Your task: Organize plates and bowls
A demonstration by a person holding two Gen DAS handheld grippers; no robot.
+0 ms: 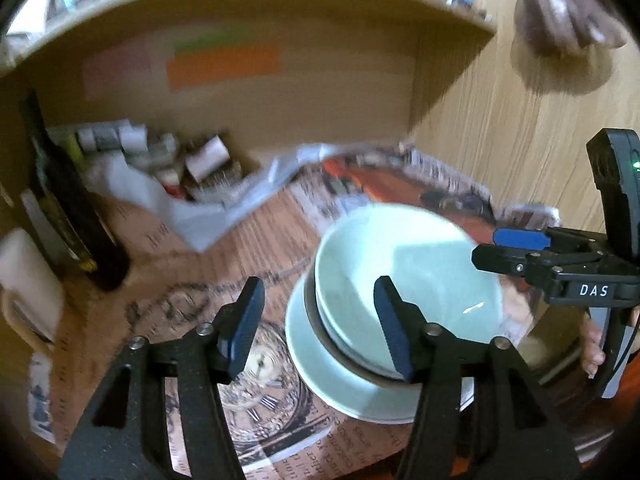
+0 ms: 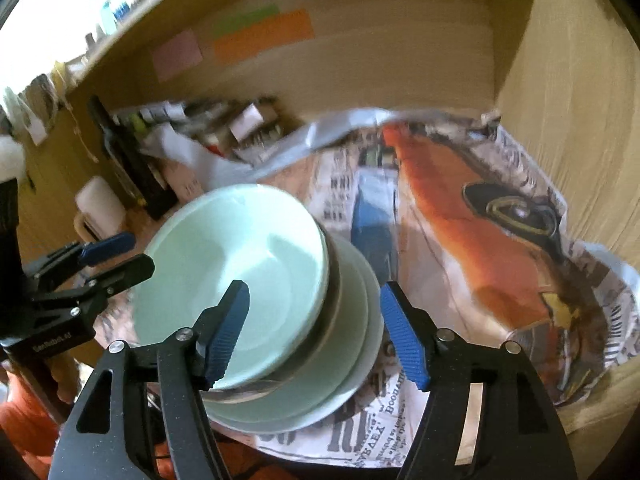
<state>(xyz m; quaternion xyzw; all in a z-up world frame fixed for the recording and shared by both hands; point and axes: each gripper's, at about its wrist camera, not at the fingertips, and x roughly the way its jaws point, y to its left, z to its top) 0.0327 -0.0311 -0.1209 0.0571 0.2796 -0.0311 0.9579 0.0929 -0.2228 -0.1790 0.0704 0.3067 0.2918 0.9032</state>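
Observation:
A pale green bowl [image 1: 404, 276] sits on top of a stack: a dark-rimmed dish under it and a pale green plate [image 1: 320, 364] at the bottom, on newspaper inside a wooden shelf. The stack also shows in the right wrist view, bowl [image 2: 240, 272] over plate [image 2: 352, 360]. My left gripper [image 1: 320, 324] is open, its jaws straddling the stack's left rim. My right gripper [image 2: 316, 332] is open, its jaws straddling the stack's right rim. Each gripper shows in the other's view, the right [image 1: 516, 256] and the left [image 2: 112, 260], beside the bowl.
Newspaper [image 2: 480, 240] lines the shelf floor. A dark bottle [image 1: 68, 208], a white mug [image 1: 28, 284], a box of small items [image 1: 192, 164] and a plastic bag [image 1: 208, 216] stand at the back left. A glass dish [image 1: 264, 392] lies by the plate. Wooden wall [image 2: 580, 120] at right.

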